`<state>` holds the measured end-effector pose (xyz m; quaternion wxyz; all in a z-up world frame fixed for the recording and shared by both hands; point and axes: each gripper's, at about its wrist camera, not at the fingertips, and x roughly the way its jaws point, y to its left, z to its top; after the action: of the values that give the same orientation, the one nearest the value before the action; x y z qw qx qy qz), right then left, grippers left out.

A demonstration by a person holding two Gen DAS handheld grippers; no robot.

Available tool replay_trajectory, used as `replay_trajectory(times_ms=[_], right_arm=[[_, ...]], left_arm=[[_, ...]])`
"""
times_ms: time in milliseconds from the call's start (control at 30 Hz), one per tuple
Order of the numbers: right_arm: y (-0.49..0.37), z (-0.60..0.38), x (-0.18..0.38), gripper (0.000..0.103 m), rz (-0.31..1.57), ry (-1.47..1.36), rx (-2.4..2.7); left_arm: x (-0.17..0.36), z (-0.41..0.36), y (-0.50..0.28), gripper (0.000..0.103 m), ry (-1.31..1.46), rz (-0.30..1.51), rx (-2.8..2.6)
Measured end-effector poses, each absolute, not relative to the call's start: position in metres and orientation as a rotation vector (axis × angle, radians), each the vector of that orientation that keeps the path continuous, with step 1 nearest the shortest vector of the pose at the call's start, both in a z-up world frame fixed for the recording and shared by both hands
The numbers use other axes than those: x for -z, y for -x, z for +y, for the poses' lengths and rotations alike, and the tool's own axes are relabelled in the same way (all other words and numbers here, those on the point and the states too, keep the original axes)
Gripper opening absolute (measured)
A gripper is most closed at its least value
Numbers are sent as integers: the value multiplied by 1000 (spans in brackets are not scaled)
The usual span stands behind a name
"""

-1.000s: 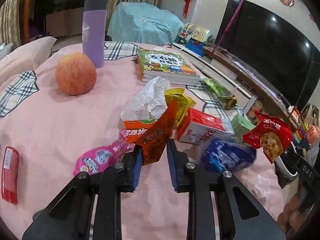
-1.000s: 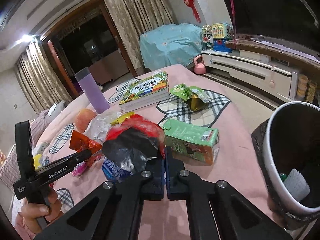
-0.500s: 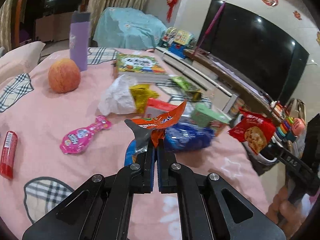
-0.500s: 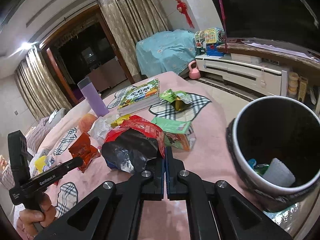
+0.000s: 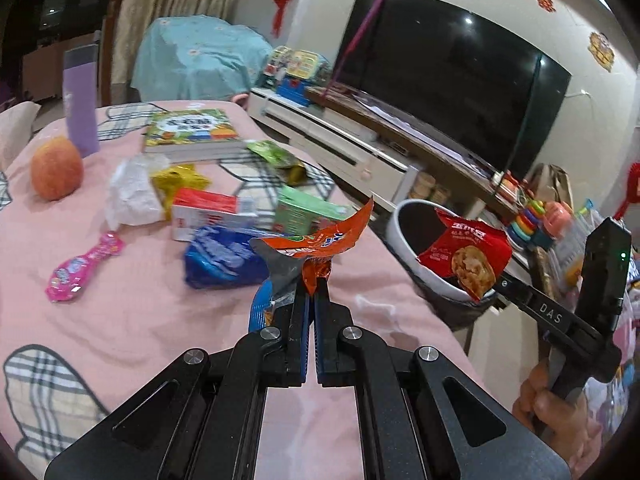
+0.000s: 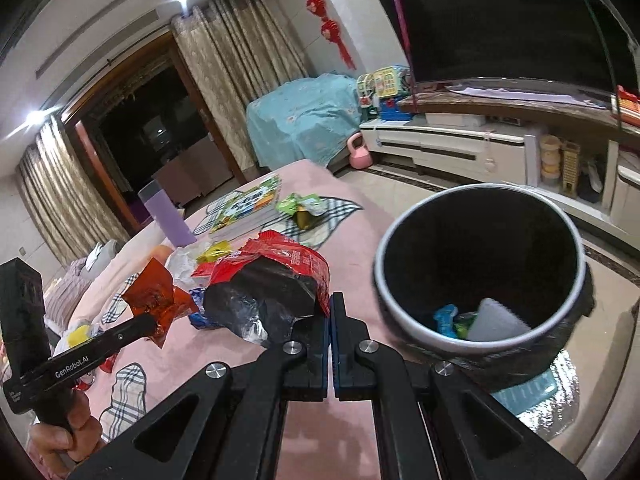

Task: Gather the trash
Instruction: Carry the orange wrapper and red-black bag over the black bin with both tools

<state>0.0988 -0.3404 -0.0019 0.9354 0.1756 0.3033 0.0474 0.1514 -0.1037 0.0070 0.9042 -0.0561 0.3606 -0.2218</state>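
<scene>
Both grippers had swung away from the litter pile toward the bin since a second earlier, when the left jaws were only just closing on their wrapper. The left gripper (image 5: 311, 294) now held its jaws pinched tight on a crinkled orange foil snack wrapper (image 5: 320, 242), lifted clear of the pink cloth-covered surface (image 5: 132, 312). The right gripper (image 6: 331, 312) had its jaws clamped on a red plastic snack bag with a cookie picture (image 6: 276, 276), its open dark mouth gaping at 10 o'clock of the tips. In the left wrist view that red bag (image 5: 466, 254) hung over the rim of the round white-rimmed black trash bin (image 5: 404, 240); in the right wrist view the bin (image 6: 400, 240) stood at 2 o'clock of the tips, some scraps lying at its bottom. Left behind on the surface were a blue crumpled packet (image 5: 222, 258), a red-and-white carton (image 5: 208, 214), a green carton (image 5: 306, 214), a white crumpled tissue (image 5: 132, 192), a pink sweet wrapper (image 5: 84, 266), a round orange-red fruit (image 5: 56, 168) and a lilac flask (image 5: 80, 104).
</scene>
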Motion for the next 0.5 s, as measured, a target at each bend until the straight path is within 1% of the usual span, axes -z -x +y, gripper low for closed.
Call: replay_trajectory(times_ms=[500], right_arm=[[-76, -394, 1, 1, 599, -391, 13]], left_arm=[[-4, -178, -151, 2, 49, 789, 579]])
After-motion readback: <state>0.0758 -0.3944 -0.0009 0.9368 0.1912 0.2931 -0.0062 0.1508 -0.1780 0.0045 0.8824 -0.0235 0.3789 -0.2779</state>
